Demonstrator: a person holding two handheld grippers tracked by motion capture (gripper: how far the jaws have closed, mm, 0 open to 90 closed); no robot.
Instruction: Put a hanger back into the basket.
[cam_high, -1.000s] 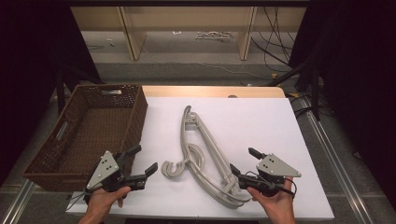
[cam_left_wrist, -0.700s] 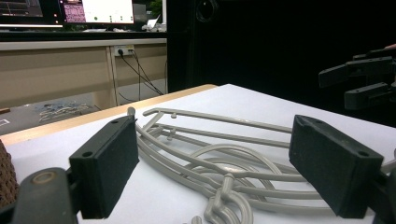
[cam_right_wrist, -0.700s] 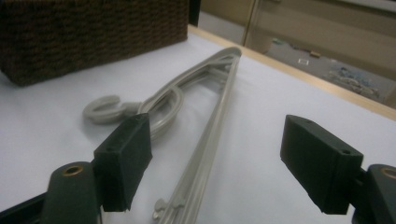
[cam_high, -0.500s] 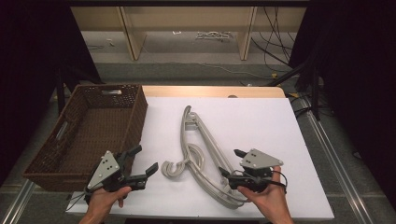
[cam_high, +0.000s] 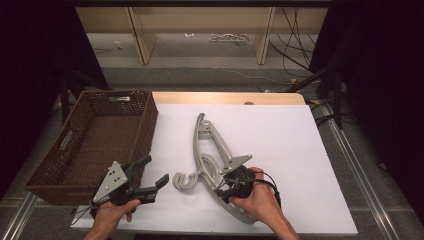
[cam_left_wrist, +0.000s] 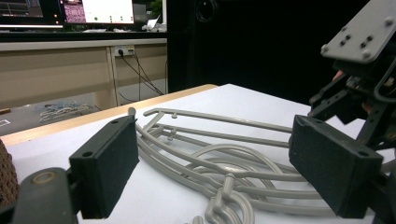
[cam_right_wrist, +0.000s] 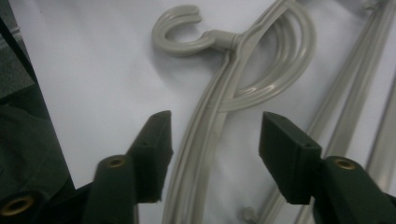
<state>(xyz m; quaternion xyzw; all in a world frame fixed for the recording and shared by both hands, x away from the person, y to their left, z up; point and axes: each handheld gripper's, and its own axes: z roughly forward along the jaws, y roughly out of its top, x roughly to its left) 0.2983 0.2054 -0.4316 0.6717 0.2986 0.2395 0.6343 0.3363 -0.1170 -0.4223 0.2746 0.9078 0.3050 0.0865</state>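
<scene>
Near the front edge of the table, a little right of its middle, the right gripper (cam_high: 226, 187) has just been closing its jaws around the curved shoulder of the grey hangers (cam_high: 212, 160), yet in the right gripper view its pads (cam_right_wrist: 287, 158) stand clear of the arm (cam_right_wrist: 205, 140) that runs between them, so nothing is gripped so far. The hangers lie stacked and interlocked, their hooks (cam_high: 184, 181) towards the front left; the likely trouble is that a pinch on one thin, rounded arm slips off, or that a lift drags the tangled neighbours along and drops them. The left gripper (cam_high: 152, 184) waits with its jaws wide and empty near the front left corner, just beside the woven basket (cam_high: 80, 150) at the left edge, close enough that a swinging hanger could strike it. A smooth white sheet covers the table (cam_high: 280, 135); beyond its far edge are a grey floor, pale wooden furniture legs and loose cables among dark surroundings.
</scene>
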